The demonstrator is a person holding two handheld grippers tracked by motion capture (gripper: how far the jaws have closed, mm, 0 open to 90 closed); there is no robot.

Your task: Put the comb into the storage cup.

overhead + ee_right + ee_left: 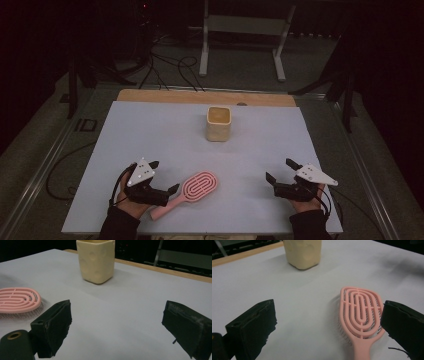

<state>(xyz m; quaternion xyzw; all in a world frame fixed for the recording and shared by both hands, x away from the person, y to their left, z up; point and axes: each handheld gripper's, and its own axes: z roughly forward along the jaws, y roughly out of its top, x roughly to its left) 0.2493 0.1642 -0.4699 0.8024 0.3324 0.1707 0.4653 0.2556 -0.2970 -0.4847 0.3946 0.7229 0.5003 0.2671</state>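
Your left gripper (164, 176) view catches bristles under the pink hairbrush (192, 191), unseen from above. It lies flat on the white table (150, 130) near the front edge, handle toward you, just beside your wide-open left jaws. Right gripper (282, 170) gapes empty, well apart. Beyond stands the yellow cup (218, 123).

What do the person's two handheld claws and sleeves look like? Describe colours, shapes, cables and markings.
Each claw, left and right, is black with two blocky jaws, a pale three-cornered top plate with dark dots, and a black trailing cable. The sleeves are dark.
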